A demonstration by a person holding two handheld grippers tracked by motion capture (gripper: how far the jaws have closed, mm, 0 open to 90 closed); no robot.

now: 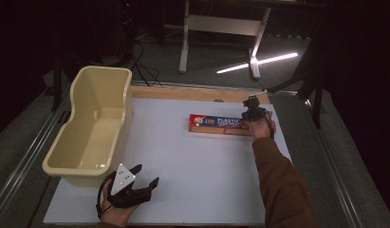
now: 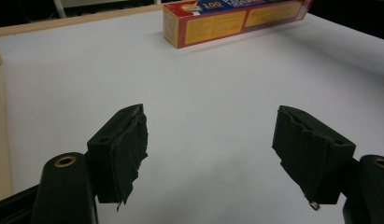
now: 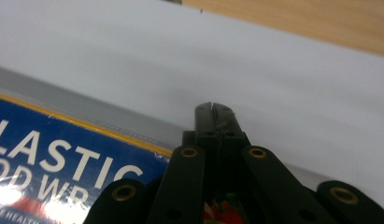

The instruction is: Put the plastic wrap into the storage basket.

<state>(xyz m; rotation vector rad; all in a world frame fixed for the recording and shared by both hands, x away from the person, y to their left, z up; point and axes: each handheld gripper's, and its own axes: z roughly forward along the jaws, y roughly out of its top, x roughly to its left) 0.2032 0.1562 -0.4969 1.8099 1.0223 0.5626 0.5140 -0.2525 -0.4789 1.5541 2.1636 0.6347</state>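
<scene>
Room: dim, with black surroundings at 9, 12 and 3 o'clock.
Floor (image 1: 207, 57): grey carpet, beyond the table toward 12 o'clock.
Light: a bright white strip (image 1: 259, 62) lies on the floor at about 1 o'clock.
Furniture: a white-framed desk stand (image 1: 221, 26) at 12 o'clock, with two legs and a crossbar.
Cables (image 1: 143, 66): dark loops on the floor at 11 o'clock.
Table (image 1: 192, 190): white top with a wooden far edge.

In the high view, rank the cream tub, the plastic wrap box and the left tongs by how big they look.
1. Cream tub, clearly largest.
2. Plastic wrap box.
3. Left tongs; these sit nearer the camera, so their true size against the box is unsure.
</scene>
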